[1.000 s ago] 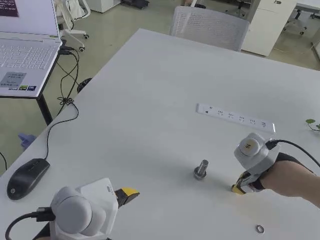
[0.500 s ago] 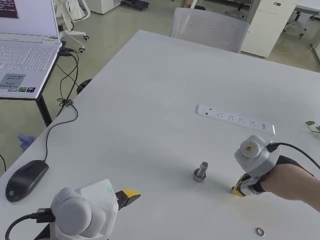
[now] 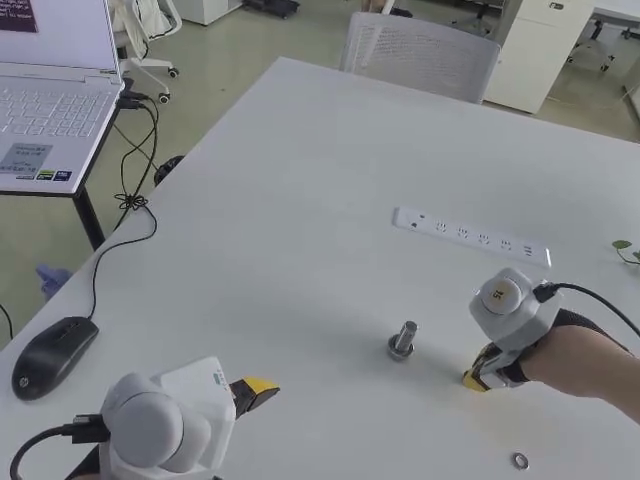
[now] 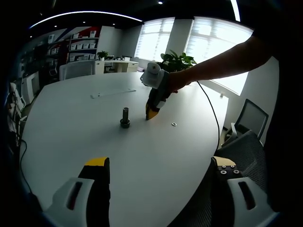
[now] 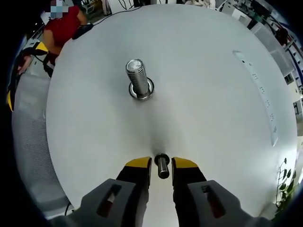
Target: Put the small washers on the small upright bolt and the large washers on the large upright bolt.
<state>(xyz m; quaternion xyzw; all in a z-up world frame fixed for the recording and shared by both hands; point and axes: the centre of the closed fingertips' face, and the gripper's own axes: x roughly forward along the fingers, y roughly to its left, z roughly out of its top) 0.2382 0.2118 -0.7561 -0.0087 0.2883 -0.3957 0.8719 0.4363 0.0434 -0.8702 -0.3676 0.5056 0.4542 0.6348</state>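
Surface, white and broad, takes up most of the head view, with a mesh-backed chair pushed up to its far edge and a laptop on a separate desk off to the left. A white power strip lies flat on the far right part of the surface, and a black mouse sits near the left edge with its cable trailing off the side. My left gripper hangs low over the near edge with its jaws spread wide and nothing between them; in the head view its white body and one yellow tip show at the bottom left. My right gripper points down at the surface on the right, my dark-sleeved arm behind it. Its jaws stand narrowly apart on either side of the small bolt, which is upright on the surface between the yellow tips; I cannot tell whether the pads press on it or just flank it. The large bolt stands upright on the surface just to the left of that gripper, apart from it, threaded end up, with a metal ring around its foot that I cannot tell for a washer or the bolt's own head. A single washer lies flat on the surface nearer to me than the right gripper, beside my arm and well apart from both bolts.
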